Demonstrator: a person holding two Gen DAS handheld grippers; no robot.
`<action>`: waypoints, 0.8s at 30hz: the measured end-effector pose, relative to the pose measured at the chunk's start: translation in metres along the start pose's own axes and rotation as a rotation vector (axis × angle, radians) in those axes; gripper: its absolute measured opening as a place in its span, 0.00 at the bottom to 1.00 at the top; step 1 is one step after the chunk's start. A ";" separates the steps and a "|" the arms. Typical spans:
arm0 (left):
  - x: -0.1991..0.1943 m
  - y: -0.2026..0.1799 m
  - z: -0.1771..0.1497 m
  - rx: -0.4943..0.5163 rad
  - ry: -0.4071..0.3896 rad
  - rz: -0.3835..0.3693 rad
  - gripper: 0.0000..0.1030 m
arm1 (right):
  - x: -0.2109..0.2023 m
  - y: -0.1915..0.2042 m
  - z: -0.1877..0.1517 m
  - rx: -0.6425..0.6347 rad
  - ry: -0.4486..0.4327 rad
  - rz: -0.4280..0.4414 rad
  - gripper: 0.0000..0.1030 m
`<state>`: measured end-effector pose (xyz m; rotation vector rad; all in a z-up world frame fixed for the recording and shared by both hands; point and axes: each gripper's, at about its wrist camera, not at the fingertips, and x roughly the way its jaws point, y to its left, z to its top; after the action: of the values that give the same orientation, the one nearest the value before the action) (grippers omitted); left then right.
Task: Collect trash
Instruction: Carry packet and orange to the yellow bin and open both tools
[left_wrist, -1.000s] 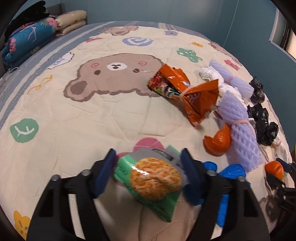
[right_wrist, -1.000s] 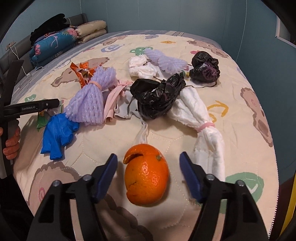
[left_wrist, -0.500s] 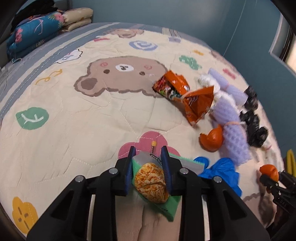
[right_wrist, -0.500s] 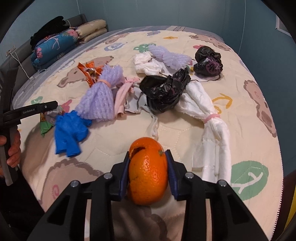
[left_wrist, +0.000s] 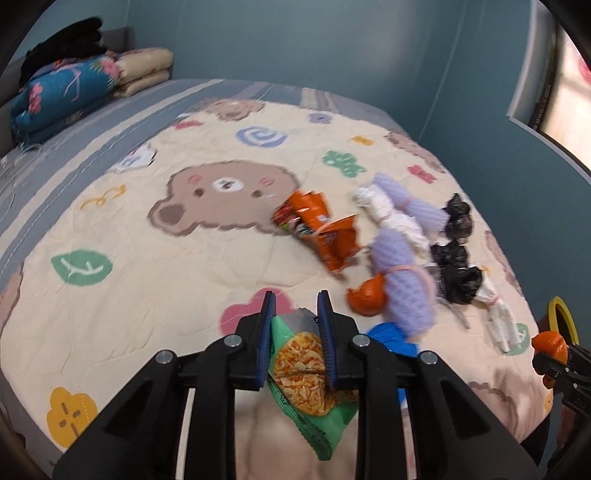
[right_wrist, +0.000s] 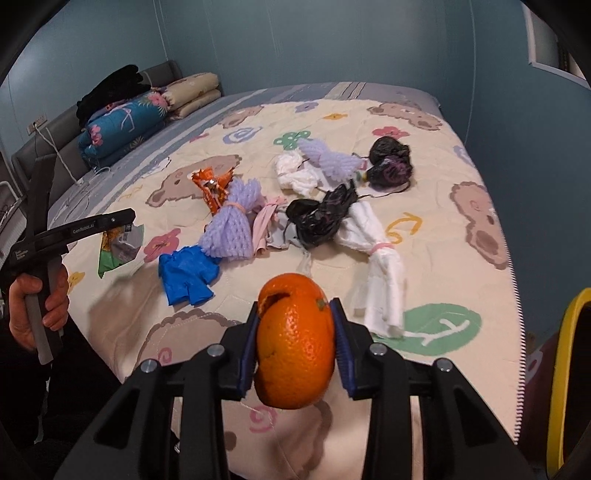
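Your left tongs (left_wrist: 294, 325) were closing on a green snack packet (left_wrist: 306, 373), their blue pads pressed against its sides, the packet hanging clear of the bed (left_wrist: 110, 229). Your right tongs (right_wrist: 295, 334) gripped an orange peel (right_wrist: 295, 341) shaped like a whole fruit, held above the quilt's near edge. On the bear-print quilt lay the remaining litter: an orange wrapper (left_wrist: 325, 229), a lilac foam net (right_wrist: 231, 230), a blue glove (right_wrist: 186, 273), a black bag (right_wrist: 319, 218), a white tied bundle (right_wrist: 380, 273) and another piece of peel (left_wrist: 369, 299) beside the foam net.
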<state>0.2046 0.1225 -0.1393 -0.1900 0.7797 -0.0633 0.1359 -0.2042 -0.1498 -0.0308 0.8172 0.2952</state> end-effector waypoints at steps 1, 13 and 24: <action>-0.003 -0.008 0.002 0.012 -0.008 -0.008 0.22 | -0.005 -0.003 -0.001 0.006 -0.007 -0.007 0.33; -0.012 -0.119 0.020 0.163 -0.036 -0.157 0.21 | -0.066 -0.072 -0.014 0.136 -0.080 -0.106 0.33; 0.000 -0.234 0.029 0.309 -0.025 -0.327 0.21 | -0.109 -0.138 -0.025 0.253 -0.128 -0.218 0.33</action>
<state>0.2286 -0.1028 -0.0736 -0.0234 0.6983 -0.4873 0.0855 -0.3673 -0.1003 0.1337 0.7117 -0.0132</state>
